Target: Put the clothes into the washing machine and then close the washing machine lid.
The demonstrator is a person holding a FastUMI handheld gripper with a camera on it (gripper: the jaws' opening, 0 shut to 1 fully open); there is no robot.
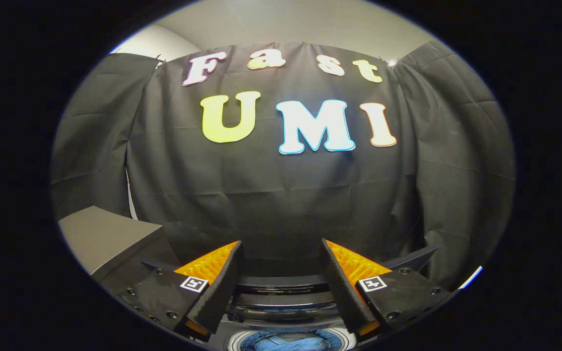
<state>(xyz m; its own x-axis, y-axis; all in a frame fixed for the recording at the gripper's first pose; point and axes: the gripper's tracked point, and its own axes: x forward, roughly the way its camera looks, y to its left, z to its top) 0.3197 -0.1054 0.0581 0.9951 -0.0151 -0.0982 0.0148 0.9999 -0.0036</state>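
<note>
The tongs (pixel 281 258) stand spread apart with nothing between their fingers, so the gap is free. Below it lies the round open mouth of the washing machine (pixel 288 297), its dark glossy raised lid edge just ahead of the fingertips. Blue crumpled clothes (pixel 286 342) lie inside the drum. A grey flat-topped box (pixel 100 234) stands beside, and the black cloth wall (pixel 281 195) closes the way beyond.

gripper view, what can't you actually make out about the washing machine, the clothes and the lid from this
- Round washing machine drum opening, gripper view: just a sliver shows below the open gripper; the rest is cut off by the edge.
- Blue crumpled clothes in the drum: mostly cut off, so how many pieces cannot be told.
- Dark glossy curved lid between the fingers: its sides are hidden by the fingers, so its full shape and hinge are unclear.
- Grey flat-topped box beside the gripper: partly cut off, identity unclear.
</note>
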